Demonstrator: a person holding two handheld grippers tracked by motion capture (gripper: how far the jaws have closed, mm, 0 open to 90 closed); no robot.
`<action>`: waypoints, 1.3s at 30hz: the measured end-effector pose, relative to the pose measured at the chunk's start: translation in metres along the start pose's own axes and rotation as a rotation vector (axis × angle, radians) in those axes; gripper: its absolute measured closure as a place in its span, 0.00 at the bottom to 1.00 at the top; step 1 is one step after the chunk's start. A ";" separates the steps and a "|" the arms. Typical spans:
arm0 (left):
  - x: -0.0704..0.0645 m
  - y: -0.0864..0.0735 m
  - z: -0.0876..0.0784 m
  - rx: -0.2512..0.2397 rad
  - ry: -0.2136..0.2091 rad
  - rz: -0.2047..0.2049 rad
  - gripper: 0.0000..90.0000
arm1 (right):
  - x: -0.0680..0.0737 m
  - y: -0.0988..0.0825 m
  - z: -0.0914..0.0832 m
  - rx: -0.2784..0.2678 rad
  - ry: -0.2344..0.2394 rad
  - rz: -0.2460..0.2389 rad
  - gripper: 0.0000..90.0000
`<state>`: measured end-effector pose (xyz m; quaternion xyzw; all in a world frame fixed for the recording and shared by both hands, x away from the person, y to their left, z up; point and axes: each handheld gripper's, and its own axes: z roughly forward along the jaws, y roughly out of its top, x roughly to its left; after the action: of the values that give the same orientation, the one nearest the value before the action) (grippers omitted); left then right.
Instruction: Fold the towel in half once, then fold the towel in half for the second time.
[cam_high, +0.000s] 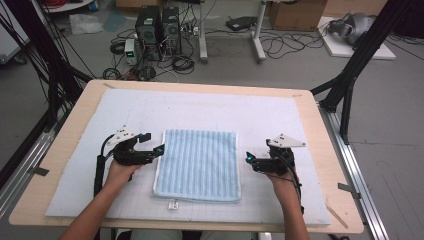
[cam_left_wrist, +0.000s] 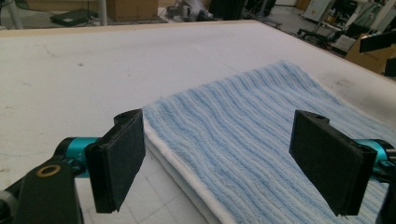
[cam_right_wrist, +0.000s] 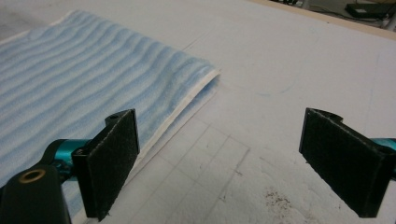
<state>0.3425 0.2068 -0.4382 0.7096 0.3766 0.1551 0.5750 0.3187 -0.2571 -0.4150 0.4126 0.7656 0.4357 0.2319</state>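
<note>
The pale blue ribbed terry towel (cam_high: 197, 165) lies folded flat at the middle of the white padded tabletop (cam_high: 280, 115), between the 2 claws. It looks soft, light and limp, so it should sag and drape when lifted; the doubled white-trimmed edges at its left and right sides seem the best places to pinch. The left claw (cam_high: 150, 143) sits just beside the left edge, the right claw (cam_high: 248, 159) just beside the right edge, both spread wide and pinching nothing.
</note>
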 end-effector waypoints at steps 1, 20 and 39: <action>0.000 0.000 -0.001 -0.007 0.005 -0.004 0.21 | 0.000 0.000 -0.001 -0.005 -0.002 0.004 0.12; 0.010 0.000 0.006 0.050 0.062 -0.037 0.21 | 0.000 -0.003 -0.005 0.010 0.012 0.013 0.12; 0.036 0.033 0.056 0.141 0.146 0.013 0.30 | -0.001 -0.003 -0.003 0.010 0.037 0.016 0.12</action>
<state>0.4156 0.1915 -0.4313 0.7376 0.4228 0.1834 0.4936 0.3160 -0.2600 -0.4165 0.4118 0.7687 0.4410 0.2122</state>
